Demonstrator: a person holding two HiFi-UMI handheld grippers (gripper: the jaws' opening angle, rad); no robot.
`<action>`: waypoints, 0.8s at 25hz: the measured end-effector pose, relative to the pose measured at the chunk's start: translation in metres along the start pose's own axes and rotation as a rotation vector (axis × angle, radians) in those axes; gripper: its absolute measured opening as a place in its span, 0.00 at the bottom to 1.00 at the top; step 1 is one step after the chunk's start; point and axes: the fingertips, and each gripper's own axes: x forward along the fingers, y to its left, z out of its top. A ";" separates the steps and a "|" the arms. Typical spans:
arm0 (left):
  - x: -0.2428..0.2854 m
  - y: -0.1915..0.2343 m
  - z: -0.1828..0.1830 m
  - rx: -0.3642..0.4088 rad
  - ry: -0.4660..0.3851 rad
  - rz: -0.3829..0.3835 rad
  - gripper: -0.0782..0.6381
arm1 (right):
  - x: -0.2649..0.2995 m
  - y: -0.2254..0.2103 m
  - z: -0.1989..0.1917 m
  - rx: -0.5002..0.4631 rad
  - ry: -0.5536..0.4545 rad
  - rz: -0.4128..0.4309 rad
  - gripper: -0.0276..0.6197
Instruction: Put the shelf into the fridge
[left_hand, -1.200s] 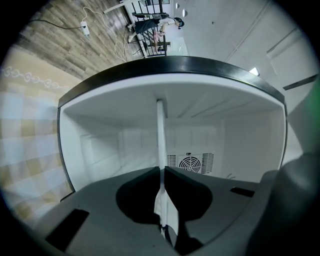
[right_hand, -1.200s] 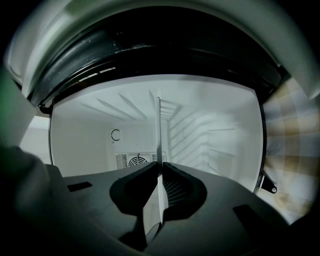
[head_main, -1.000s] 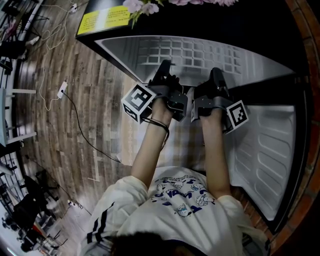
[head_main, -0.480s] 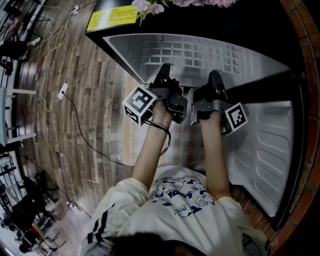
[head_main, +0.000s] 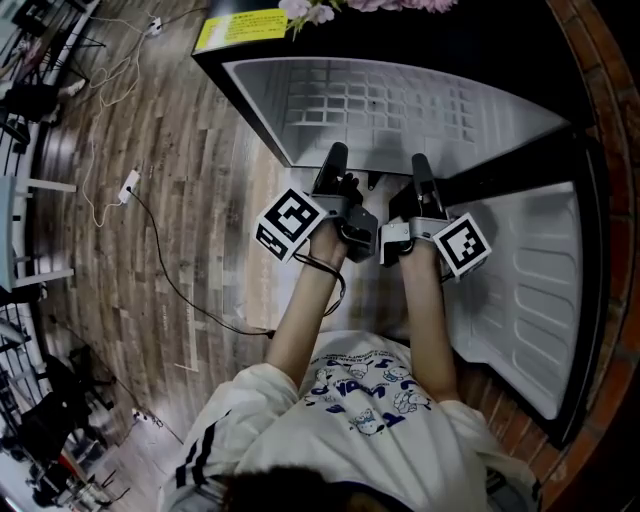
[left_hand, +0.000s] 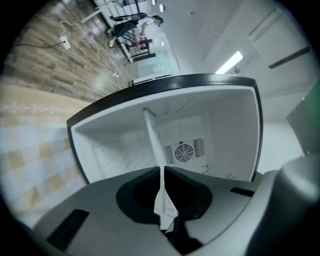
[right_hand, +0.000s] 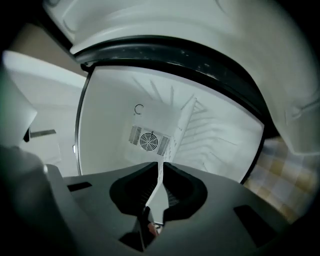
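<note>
Shelf (head_main: 390, 105) was white, faint square grid. Fridge (head_main: 530, 300) was white inside, black outside. Marker cubes (head_main: 290, 222) showed black-and-white squares. Floor (head_main: 170, 200) grey-brown wood planks. Shirt (head_main: 350, 430) white, blue print. Label (head_main: 240, 28) yellow.

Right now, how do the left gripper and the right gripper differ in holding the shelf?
The left gripper stands on the wooden floor's side; the right gripper stands beside the open door. The left gripper's marker cube sits at its left, the right gripper's at its right. Both are shut on the shelf's thin edge.
</note>
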 end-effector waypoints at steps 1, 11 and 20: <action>-0.007 -0.007 -0.002 0.072 0.009 -0.009 0.16 | -0.007 0.005 -0.003 -0.059 0.011 -0.005 0.12; -0.026 -0.054 -0.007 0.797 -0.011 0.014 0.15 | -0.015 0.033 -0.022 -0.534 0.097 0.016 0.12; -0.045 -0.056 -0.016 1.101 -0.023 0.059 0.14 | -0.035 0.041 -0.026 -0.800 0.074 0.001 0.11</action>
